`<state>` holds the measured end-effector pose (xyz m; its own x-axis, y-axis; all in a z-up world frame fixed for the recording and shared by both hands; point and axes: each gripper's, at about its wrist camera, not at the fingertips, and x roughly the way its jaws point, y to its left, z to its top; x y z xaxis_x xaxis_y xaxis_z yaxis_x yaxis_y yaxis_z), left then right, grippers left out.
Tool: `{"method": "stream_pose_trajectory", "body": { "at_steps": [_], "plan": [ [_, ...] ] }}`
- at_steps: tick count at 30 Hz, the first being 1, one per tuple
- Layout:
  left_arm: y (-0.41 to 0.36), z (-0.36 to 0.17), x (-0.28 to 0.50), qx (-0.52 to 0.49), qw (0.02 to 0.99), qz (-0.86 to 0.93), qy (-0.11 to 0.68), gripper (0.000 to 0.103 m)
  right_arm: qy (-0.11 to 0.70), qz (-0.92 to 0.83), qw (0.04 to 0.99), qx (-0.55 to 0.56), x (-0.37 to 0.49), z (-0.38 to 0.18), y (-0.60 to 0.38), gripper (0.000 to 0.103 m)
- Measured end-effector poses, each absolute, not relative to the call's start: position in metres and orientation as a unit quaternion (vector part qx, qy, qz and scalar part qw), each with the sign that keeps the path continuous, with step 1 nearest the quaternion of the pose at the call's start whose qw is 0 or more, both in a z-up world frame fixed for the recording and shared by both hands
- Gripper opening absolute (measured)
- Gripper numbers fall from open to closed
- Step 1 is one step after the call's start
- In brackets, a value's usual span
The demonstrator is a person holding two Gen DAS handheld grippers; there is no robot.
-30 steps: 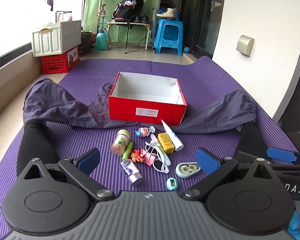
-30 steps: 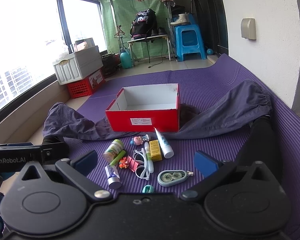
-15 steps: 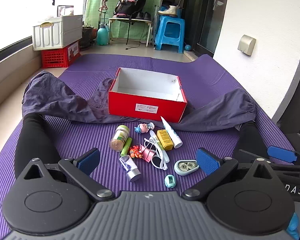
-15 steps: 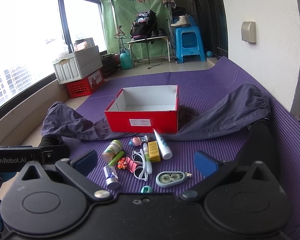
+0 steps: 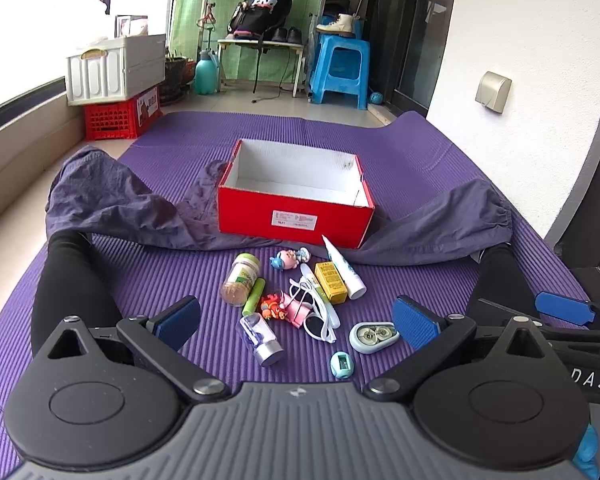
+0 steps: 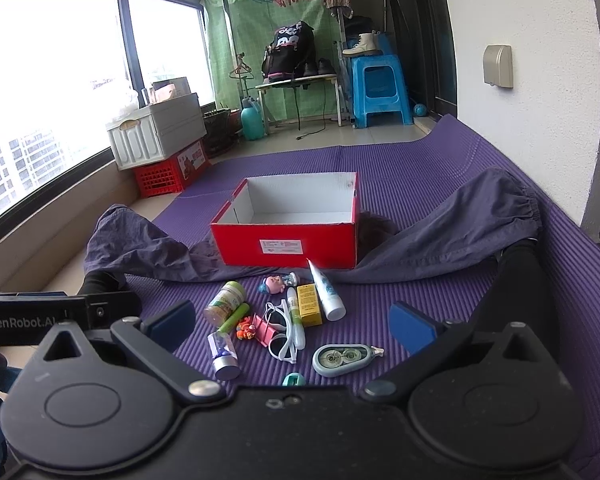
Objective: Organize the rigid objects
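An empty red box (image 5: 296,216) (image 6: 288,246) with a white inside stands on the purple mat (image 5: 148,276). In front of it lies a cluster of small items: a green-capped jar (image 5: 241,279), a white tube (image 5: 343,268), a yellow carton (image 5: 330,282), white glasses (image 5: 316,316), a clear bottle (image 5: 261,339), a correction-tape dispenser (image 5: 373,336) (image 6: 342,359), a teal sharpener (image 5: 341,364) and small toys (image 5: 290,258). My left gripper (image 5: 296,322) hovers open just short of the cluster. My right gripper (image 6: 292,326) is open too, beside the left one.
A person's legs in black (image 5: 66,284) and a grey-purple garment (image 5: 116,204) lie around the box on both sides. A white crate on a red crate (image 5: 116,92), a blue stool (image 5: 340,76) and a small table stand beyond the mat. A white wall (image 5: 540,60) runs along the right.
Both grippers have risen and drawn back slightly, so the box and the items sit a little lower and farther in view. Nothing on the mat has moved.
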<state>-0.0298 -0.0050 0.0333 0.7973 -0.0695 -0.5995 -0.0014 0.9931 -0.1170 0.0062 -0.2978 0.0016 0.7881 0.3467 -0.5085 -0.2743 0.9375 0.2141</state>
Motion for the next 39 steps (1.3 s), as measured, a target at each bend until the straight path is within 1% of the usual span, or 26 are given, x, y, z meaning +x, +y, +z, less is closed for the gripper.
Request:
{"method": "stream_pose_trajectory", "body": {
  "at_steps": [10,20,25,32,35,39],
  "plan": [
    [-0.005,0.04,-0.034,-0.052,0.953,-0.019,0.299,0.103,0.271,0.167,0.946,0.063,0.004,0.004,-0.297,0.103],
    [-0.003,0.038,-0.027,-0.057,0.948,-0.022,0.313,0.103,0.271,0.163,0.947,0.053,0.005,0.003,-0.295,0.103],
    [-0.005,0.036,-0.023,-0.041,0.948,-0.015,0.314,0.103,0.272,0.162,0.947,0.048,0.005,0.002,-0.293,0.103],
    [-0.001,0.024,-0.006,-0.034,0.941,-0.003,0.337,0.103,0.279,0.165,0.946,0.022,0.017,-0.005,-0.28,0.103],
    [0.007,0.016,0.006,-0.047,0.936,-0.01,0.349,0.103,0.283,0.171,0.944,0.015,0.026,-0.01,-0.275,0.103],
    [0.016,0.004,0.028,-0.036,0.934,0.013,0.355,0.103,0.295,0.174,0.94,-0.004,0.047,-0.02,-0.271,0.103]
  ]
}}
